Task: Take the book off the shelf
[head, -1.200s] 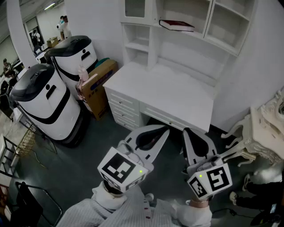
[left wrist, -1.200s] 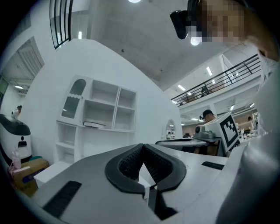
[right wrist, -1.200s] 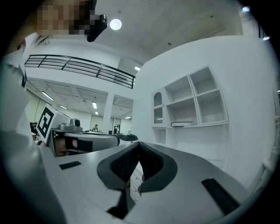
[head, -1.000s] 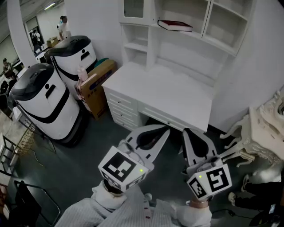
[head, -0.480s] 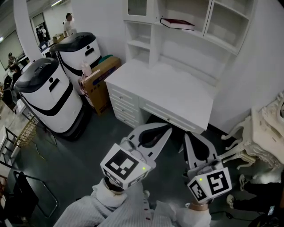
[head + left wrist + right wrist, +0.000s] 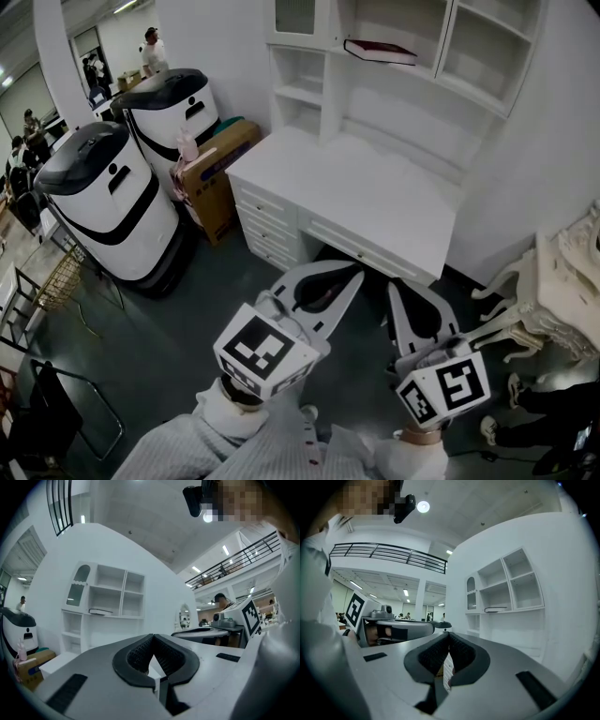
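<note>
fingers of left gripper, right gripper clenched empty, book flat on shelf far ahead

Thin dark red book with pale page edges. Lying flat, cover up, on the white shelf.

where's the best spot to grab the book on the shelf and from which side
Probably its front edge, the one facing the room. The book lies flat in the middle compartment of the shelf unit, walled at the sides and back, so only the front is open. Come in level from the front, one jaw above and one below.
</note>
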Motion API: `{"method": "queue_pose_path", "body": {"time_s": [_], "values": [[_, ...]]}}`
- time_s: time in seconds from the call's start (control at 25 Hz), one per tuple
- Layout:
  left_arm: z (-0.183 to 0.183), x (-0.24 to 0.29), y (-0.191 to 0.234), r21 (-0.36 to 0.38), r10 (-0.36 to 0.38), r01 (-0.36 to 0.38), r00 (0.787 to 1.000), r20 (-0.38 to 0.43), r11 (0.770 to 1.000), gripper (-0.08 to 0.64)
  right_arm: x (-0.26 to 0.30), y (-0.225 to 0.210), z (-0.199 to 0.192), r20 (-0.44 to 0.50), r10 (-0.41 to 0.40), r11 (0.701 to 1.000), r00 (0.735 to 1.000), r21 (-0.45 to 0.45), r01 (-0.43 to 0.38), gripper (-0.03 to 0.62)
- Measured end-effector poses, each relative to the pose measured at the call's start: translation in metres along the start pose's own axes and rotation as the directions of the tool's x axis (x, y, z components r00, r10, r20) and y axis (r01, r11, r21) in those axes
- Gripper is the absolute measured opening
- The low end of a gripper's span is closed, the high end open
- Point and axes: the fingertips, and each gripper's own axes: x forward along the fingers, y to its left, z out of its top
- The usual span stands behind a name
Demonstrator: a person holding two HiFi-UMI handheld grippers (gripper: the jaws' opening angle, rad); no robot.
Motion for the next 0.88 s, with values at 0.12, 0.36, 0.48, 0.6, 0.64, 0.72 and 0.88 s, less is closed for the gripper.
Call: {"method": "queue_pose_path", "body": {"time_s": [0.12, 0.36, 0.48, 0.6, 0.64, 0.72, 0.88], "values": [[-0.001, 0.007, 0.013, -0.012, -0.005, 0.005, 1.0, 0.002, 1.0, 0.012, 0.014, -0.005, -0.002, -0.003, -0.004, 1.0, 1.0, 0.005, 0.004, 0.014], [-0.006, 0.031, 0.057, -0.012, -0.01, 0.011, 1.0, 0.008, 1.0, 0.012, 0.058, -0.025, -0.007, -0.016, -0.018, 1.0, 1.0, -0.004, 0.018, 0.014], [-0.005, 0.048, 0.086, 0.001, -0.02, 0.02, 1.0, 0.012, 1.0, 0.012, 0.088, -0.039, -0.008, -0.025, -0.029, 1.0, 0.999, -0.013, 0.029, 0.014], [0.0, 0.063, 0.118, 0.011, -0.03, 0.03, 0.999, 0.021, 1.0, 0.012, 0.12, -0.051, -0.005, -0.027, -0.039, 0.999, 0.999, -0.02, 0.039, 0.014], [0.002, 0.068, 0.129, 0.012, -0.032, 0.031, 0.999, 0.026, 0.999, 0.012, 0.131, -0.055, -0.003, -0.025, -0.044, 0.999, 0.999, -0.023, 0.044, 0.014], [0.005, 0.076, 0.151, 0.014, -0.036, 0.036, 0.999, 0.033, 0.999, 0.012, 0.152, -0.064, 0.001, -0.022, -0.054, 0.998, 0.998, -0.027, 0.053, 0.014], [0.007, 0.087, 0.191, 0.026, -0.049, 0.048, 0.998, 0.031, 0.998, 0.012, 0.192, -0.074, 0.007, -0.012, -0.071, 0.997, 0.997, -0.027, 0.071, 0.014]]}}
